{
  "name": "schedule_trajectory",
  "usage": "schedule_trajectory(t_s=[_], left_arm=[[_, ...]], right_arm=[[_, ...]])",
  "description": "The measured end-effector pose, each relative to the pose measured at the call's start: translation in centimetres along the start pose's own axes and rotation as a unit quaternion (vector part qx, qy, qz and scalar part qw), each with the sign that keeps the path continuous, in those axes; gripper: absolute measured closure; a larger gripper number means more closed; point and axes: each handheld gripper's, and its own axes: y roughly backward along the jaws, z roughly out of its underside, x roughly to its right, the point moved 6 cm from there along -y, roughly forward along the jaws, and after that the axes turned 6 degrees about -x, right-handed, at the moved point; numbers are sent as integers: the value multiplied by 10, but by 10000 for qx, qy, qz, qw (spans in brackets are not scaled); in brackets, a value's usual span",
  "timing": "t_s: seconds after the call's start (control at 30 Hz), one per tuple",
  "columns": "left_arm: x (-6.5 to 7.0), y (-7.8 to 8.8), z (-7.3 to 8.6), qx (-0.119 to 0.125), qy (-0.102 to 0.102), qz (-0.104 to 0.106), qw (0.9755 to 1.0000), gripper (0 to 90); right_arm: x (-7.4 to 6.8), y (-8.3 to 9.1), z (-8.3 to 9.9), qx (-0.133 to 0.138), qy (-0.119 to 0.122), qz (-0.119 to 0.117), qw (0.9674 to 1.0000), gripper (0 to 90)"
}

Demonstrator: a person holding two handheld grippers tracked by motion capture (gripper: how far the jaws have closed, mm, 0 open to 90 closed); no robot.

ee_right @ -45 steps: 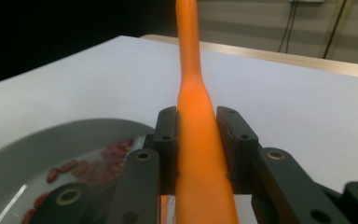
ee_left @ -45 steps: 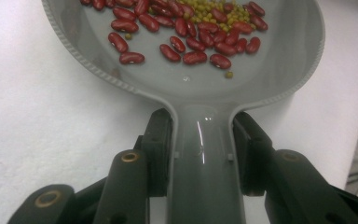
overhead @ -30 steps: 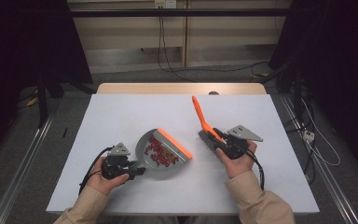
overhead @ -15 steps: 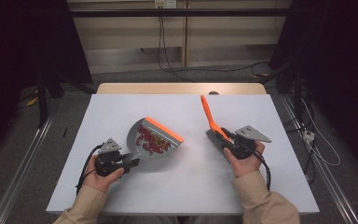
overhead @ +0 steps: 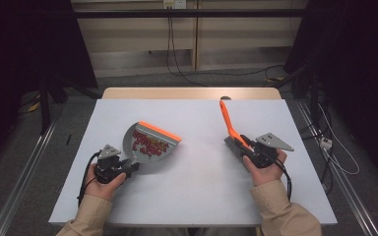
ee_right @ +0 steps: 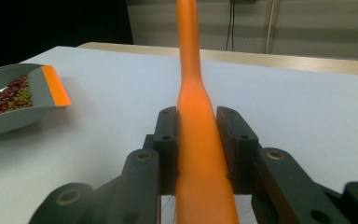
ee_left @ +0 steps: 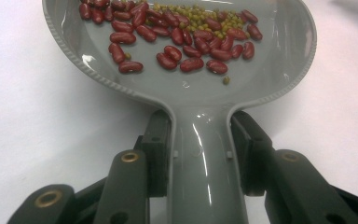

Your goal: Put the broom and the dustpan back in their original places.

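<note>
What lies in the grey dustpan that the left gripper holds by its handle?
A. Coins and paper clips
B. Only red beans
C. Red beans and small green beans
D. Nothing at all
C: in the left gripper view the dustpan carries dark red beans mixed with small green beans, while the left gripper is clamped on its handle.

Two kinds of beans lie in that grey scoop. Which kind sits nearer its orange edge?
The small green beans: in the dustpan they bunch toward the orange lip, while the bigger red beans spread closer to the handle.
</note>
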Motion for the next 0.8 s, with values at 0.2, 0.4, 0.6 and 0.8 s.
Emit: schedule_trajectory(t_s=[0.2, 0.4, 0.6, 0.8], left_arm=[[-10, -1, 2, -99, 283, -228, 9993, 626], [-20, -2, 1, -123, 541, -431, 9975, 626], [-23, -4, 0, -163, 690, -546, 9960, 624], [-24, -8, -2, -141, 726, -578, 9956, 615]], right_arm=[[12, 3, 3, -51, -7, 138, 9999, 710], [27, 7, 5, -57, -13, 331, 9994, 709], [45, 13, 5, -24, -60, 588, 9982, 709], [58, 18, 7, -16, 33, 886, 9961, 709]])
